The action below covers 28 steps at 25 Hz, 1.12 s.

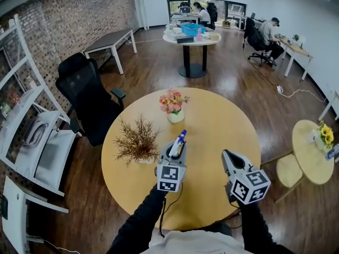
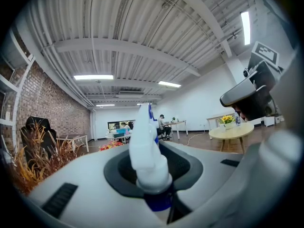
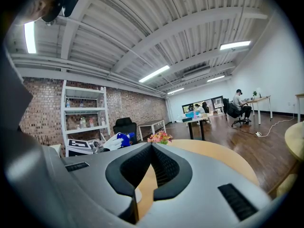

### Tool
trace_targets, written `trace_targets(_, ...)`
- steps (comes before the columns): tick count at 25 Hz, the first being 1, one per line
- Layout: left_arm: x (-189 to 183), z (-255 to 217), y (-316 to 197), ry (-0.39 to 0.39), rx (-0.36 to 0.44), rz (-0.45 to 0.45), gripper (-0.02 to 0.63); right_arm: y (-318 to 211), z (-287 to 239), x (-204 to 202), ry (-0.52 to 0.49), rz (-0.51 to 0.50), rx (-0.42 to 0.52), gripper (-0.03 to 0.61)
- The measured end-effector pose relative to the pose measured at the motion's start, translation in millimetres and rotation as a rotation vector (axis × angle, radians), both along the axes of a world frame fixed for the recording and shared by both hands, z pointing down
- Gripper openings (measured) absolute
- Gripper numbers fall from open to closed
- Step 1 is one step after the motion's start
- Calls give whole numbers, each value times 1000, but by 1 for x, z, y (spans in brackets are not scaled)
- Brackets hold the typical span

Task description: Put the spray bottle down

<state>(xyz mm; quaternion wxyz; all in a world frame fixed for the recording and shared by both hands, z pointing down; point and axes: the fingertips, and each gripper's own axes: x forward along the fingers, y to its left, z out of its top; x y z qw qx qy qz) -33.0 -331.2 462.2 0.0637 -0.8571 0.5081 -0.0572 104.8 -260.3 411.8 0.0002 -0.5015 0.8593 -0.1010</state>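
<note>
While both hands sit over the near half of the round tabletop [image 1: 222, 126], I note the left claw [image 1: 177, 153] closed on the spray bottle [image 1: 179, 141]. In the left gripper view the bottle's neck stands in the rounded notch between the two jaws. Its blue collar sits low at the dark pads [image 2: 190, 167], which hug it on both sides. The white spray head rises straight out of the notch and fills the middle of that view. From the head view the spray head juts out past the claw tips, with its blue nozzle aimed away from me toward the vase of pink and orange flowers [image 1: 174, 106]. The bottle's body is hidden under the claw, so I cannot tell whether its base touches the tabletop. The bottle sits just right of the potted dried plant [image 1: 136, 142], apart from it, and well short of the vase. The right claw [image 1: 226, 155] hovers to the right of the left one, with a clear gap between them. In the right gripper view its jaws meet at the tips with nothing held, and bare tabletop shows through the notch. That same view catches the bottle's white head and blue nozzle off to the left, beside the left claw's marker cube [image 3: 81, 146]. Around the tabletop are a black office chair [image 1: 87, 97] to the left, a white shelf [image 1: 32, 136] against the brick wall, and a small round side table [image 1: 307, 157] with yellow flowers on the right.
</note>
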Motion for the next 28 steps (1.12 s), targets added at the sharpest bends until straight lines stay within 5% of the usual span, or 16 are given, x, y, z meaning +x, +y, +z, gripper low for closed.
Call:
trace_targets(6, -1, -3, 2, 9, 2, 2, 124, 3, 0, 1, -7, 3, -1, -20)
trace_targets(15, -7, -5, 17, 55, -39, 21, 260, 9, -6, -3, -14, -3, 6, -20)
trace_targets(26, -47, -8, 88, 134, -105, -27, 262, 13, -4, -14, -25, -9, 11, -20)
trace_targets(28, -52, -11, 100, 146, -118, -26, 174, 16, -5, -17, -41, -23, 19, -20)
